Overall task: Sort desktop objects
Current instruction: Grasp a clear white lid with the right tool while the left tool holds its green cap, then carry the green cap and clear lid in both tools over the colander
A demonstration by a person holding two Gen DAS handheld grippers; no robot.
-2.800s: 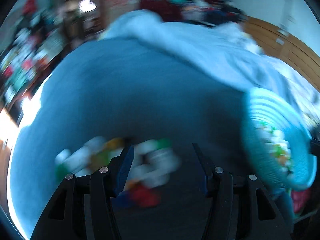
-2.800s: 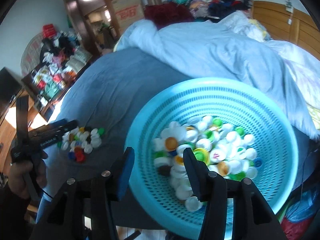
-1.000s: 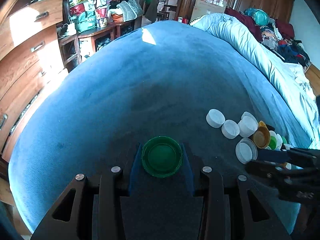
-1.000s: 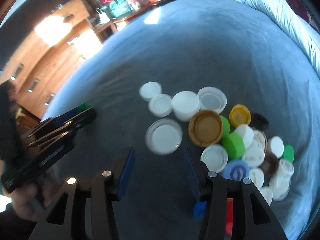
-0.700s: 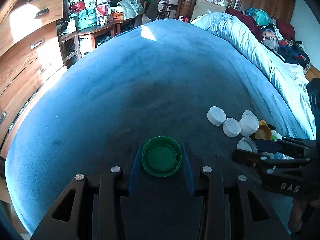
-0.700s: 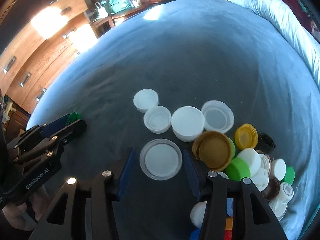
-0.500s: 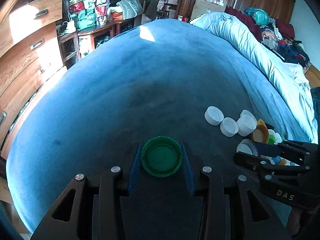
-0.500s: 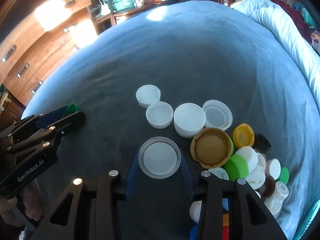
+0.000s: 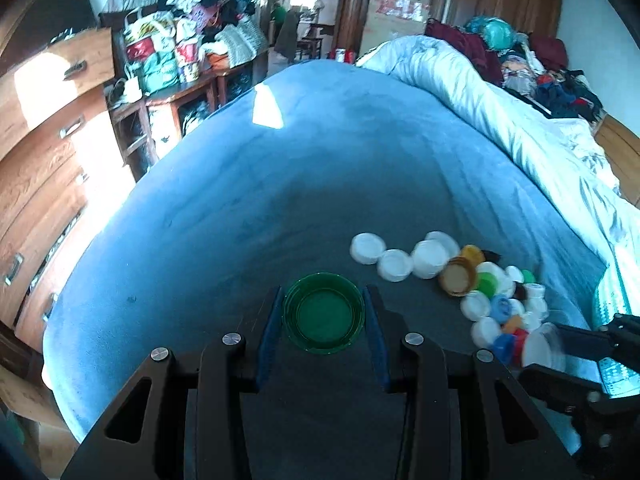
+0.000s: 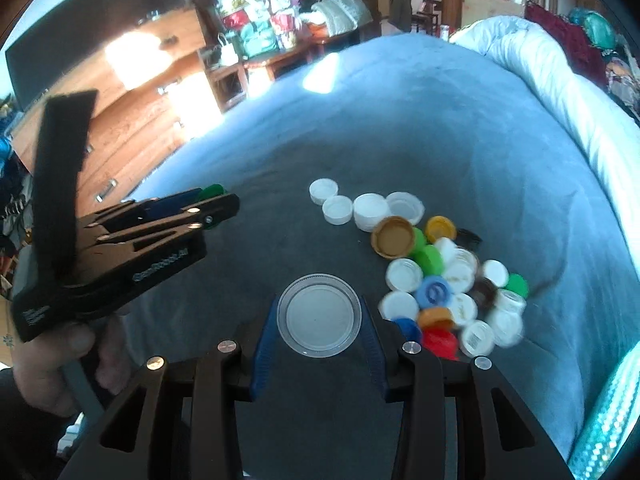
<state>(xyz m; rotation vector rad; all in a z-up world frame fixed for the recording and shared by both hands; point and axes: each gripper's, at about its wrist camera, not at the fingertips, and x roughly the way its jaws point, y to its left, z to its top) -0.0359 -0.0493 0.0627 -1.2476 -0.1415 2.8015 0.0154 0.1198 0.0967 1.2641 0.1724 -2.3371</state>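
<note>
You are working in a lived-in home bedroom: a bed (image 9: 280, 184) under a blue blanket, with a pale quilt (image 9: 500, 120) bunched along one side. Wooden drawers (image 9: 44, 152) stand beside it, and piled clothes (image 9: 536, 60) and stuffed bags (image 9: 160, 56) crowd the walls.

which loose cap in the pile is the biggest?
The brown cap, lying open side up at the pile's left edge beside the white caps; wider than every other loose cap.

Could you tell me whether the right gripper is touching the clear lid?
Touching: the right wrist view shows the right gripper with both jaws pressed against the rim of the clear lid.
</note>
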